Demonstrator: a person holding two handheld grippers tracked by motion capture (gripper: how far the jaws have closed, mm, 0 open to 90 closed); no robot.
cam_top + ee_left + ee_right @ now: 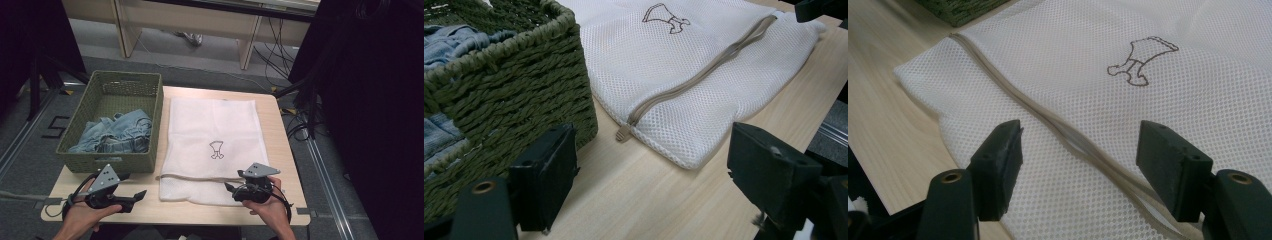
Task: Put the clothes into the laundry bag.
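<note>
Pale wood tabletop [280, 165] fills the middle of the high view, and on it you've got a white mesh laundry bag [212, 130] laid flat dead centre, its little garment outline facing up and its grey zipper [200, 176] running along the edge nearest you. That layout looks deliberate: the zip end sits where both tools can reach it. Your left gripper [141, 194] waits low in the lower left of the frame, jaws spread with nothing between them, and in the left gripper view it looks straight at the zipper pull [622, 134], which lies on the wood just off the bag's corner — a fair guess is that you're lining up to take that tab. Your right gripper [228, 186] hovers over the bag's near edge at lower centre, jaws also wide apart; the right gripper view has the zipper [1068, 135] passing between them, unpinched, probably so you can pin the mesh while the other side pulls. Just beside the bag, upper left, the green woven basket [155, 125] holds crumpled denim clothes [117, 132], handy for loading.
</note>
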